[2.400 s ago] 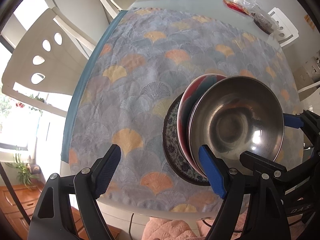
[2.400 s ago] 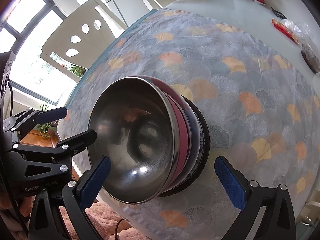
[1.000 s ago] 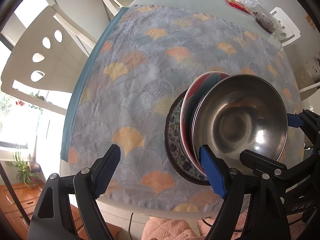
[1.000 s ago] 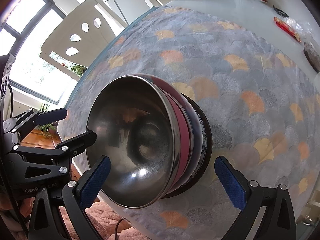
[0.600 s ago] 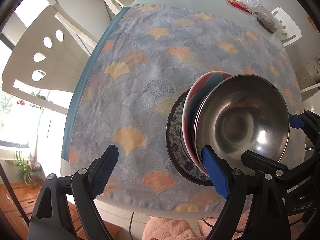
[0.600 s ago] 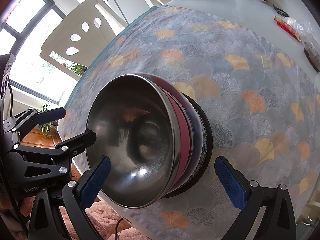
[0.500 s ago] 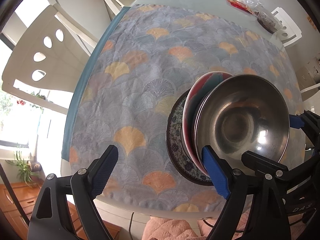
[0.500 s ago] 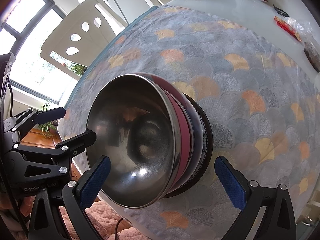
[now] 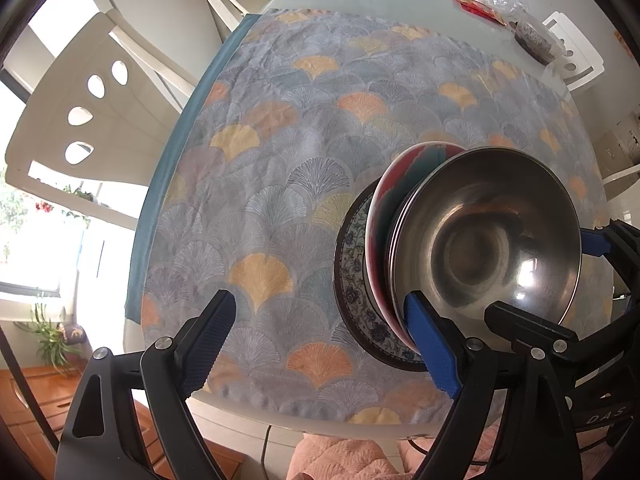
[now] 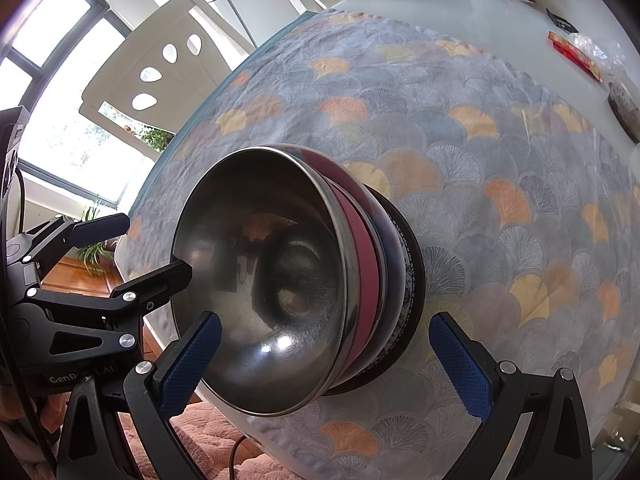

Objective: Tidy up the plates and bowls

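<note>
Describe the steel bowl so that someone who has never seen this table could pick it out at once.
Find the fan-patterned tablecloth covering the near end of the table; close to its near edge stands a single stack of dishes. At the bottom lies a dark floral plate, then a red bowl. The steel bowl sits on top: the only bare, shiny metal dish, and empty.

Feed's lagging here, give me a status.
Left gripper and right gripper open, empty. Steel bowl stacked on red bowl and patterned plate. Nothing blocking.
</note>
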A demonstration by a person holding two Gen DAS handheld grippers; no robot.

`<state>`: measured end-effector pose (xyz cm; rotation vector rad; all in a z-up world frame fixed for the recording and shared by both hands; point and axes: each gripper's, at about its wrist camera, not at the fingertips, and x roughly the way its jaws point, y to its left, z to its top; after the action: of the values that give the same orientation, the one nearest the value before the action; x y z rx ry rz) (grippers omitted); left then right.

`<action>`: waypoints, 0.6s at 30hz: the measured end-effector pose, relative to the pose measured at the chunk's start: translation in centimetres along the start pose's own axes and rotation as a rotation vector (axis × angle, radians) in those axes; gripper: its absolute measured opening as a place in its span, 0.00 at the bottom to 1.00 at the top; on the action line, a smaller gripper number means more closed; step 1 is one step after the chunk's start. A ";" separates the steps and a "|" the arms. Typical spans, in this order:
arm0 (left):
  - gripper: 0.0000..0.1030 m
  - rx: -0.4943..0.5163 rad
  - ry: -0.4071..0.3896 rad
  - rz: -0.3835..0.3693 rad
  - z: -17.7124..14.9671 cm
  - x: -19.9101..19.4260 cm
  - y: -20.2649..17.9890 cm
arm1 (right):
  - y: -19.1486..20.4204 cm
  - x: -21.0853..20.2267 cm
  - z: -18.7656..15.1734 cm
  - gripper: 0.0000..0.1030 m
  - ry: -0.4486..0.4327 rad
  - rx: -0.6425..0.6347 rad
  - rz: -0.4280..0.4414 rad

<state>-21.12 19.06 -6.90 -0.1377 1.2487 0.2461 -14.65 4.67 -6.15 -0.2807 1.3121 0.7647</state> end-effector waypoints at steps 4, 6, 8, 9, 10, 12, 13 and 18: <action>0.83 0.003 0.001 0.003 0.0 0.1 0.0 | -0.1 0.0 0.0 1.00 0.000 0.000 0.000; 0.83 0.003 0.001 0.002 0.0 0.1 0.0 | -0.1 0.0 0.1 1.00 0.000 0.000 0.000; 0.84 0.001 0.002 0.001 0.0 0.1 0.0 | -0.1 0.0 0.0 1.00 0.001 0.001 0.000; 0.84 0.000 0.003 0.000 0.0 0.1 0.0 | -0.1 0.0 0.0 1.00 0.001 0.000 0.000; 0.84 0.000 0.004 -0.002 0.0 0.2 0.1 | -0.1 0.0 0.0 1.00 0.002 0.001 0.000; 0.85 0.001 0.004 -0.002 0.0 0.2 0.1 | -0.1 0.1 0.0 1.00 0.002 0.000 0.000; 0.85 0.003 0.004 -0.002 0.0 0.2 0.2 | -0.1 0.1 0.0 1.00 0.003 0.000 0.000; 0.85 0.005 0.003 -0.001 -0.1 0.2 0.3 | -0.3 0.2 -0.1 1.00 0.006 -0.001 0.002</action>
<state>-21.20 19.38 -7.10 -0.1346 1.2521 0.2417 -14.50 4.50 -6.45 -0.2828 1.3174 0.7665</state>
